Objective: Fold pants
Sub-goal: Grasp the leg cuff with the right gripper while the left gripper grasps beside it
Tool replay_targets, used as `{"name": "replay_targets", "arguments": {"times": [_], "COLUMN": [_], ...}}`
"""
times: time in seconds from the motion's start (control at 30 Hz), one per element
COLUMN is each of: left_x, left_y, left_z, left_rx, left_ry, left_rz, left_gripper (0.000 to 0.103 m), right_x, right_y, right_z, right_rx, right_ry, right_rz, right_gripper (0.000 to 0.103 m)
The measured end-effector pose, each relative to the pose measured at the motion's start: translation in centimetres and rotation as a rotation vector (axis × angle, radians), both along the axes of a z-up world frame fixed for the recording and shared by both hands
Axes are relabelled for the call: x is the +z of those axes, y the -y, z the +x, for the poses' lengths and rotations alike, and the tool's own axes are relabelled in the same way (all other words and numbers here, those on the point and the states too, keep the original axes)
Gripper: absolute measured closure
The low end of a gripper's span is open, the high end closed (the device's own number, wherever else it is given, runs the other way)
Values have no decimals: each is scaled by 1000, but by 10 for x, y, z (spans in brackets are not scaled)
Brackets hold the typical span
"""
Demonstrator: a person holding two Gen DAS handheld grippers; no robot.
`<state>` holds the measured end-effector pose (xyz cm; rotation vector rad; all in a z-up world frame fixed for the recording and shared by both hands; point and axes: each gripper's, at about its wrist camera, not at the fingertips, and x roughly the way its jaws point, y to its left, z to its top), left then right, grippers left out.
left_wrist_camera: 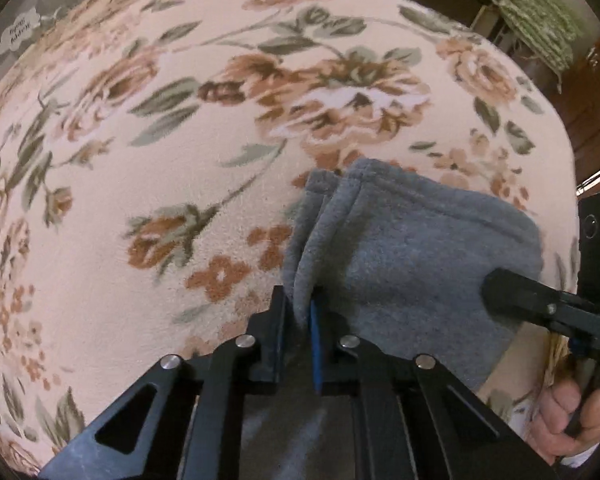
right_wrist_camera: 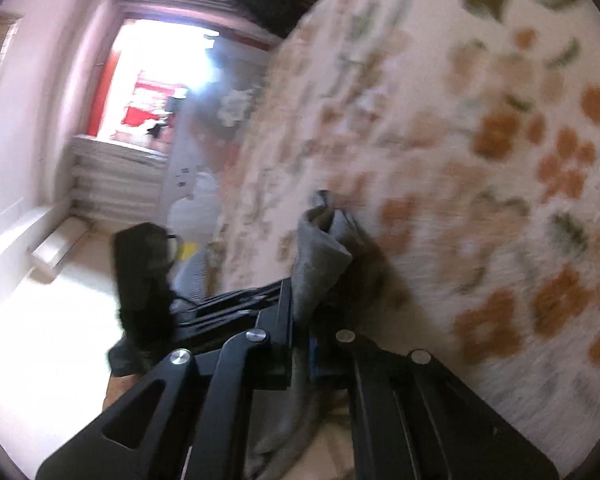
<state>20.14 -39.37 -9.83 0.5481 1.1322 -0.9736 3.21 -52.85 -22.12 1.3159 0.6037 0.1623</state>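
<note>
A pink floral blanket (left_wrist_camera: 148, 184) covers the whole supporting surface, patterned with brown roses and green leaves; the grey pants (left_wrist_camera: 400, 248) hang partly over it, layers doubled.

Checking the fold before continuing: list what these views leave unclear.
- Grey pants, left wrist view: the lower part is hidden behind the left hand-held gripper.
- Right wrist view: motion blur smears the floral blanket and the cloth in the right hand-held gripper.
- Fold count: cannot tell.
</note>
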Motion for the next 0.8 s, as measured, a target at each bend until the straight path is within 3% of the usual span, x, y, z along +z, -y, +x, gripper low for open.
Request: {"name": "replay_targets", "arguments": {"times": [0.23,0.43,0.57,0.8], "left_x": [49,83,86,71], "left_y": [-42,-112,-168,-255], "left_z": [-10,-16,-22,-31], "left_rx": [32,127,209,344], "left_ry": [14,-7,-28,-46], "left_rz": [-158,-300,-360,-400], "left_gripper": [96,95,95,95], "right_x": [57,103,117,119], "right_y": [-25,-72,-116,-190], "right_z": [-3,-3,0,9], "right_rx": [89,223,318,466], "right_ry": [128,211,232,232], "right_rz": [-37,-64,-54,-3], "right_gripper": [97,97,97,97]}}
